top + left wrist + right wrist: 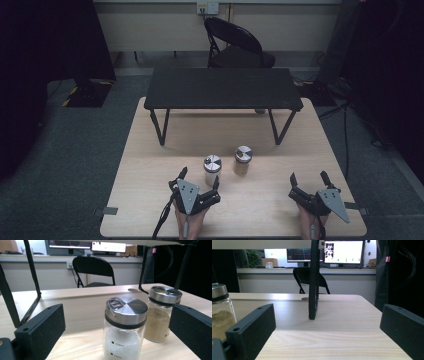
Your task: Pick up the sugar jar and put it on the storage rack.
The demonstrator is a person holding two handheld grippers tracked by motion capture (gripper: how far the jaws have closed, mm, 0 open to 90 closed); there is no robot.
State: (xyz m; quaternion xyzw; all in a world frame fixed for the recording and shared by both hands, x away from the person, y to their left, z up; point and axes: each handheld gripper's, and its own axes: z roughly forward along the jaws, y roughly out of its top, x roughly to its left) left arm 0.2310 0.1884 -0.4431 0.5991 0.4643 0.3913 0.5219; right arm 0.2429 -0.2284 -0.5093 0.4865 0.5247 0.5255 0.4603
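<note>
Two glass shaker jars with metal lids stand near the middle of the wooden table (150, 165). The jar of white powder (212, 170) (125, 327) sits left of the jar of tan powder (243, 160) (161, 313) (220, 312). My left gripper (200, 179) (117, 340) is open, its jaws reaching either side of the white jar without touching it. My right gripper (308, 178) (327, 332) is open and holds nothing, at the front right of the table, apart from both jars.
A low black shelf table (222, 87) on thin legs stands across the back half of the wooden table; one leg (313, 280) rises ahead of my right gripper. A black folding chair (235, 42) stands beyond.
</note>
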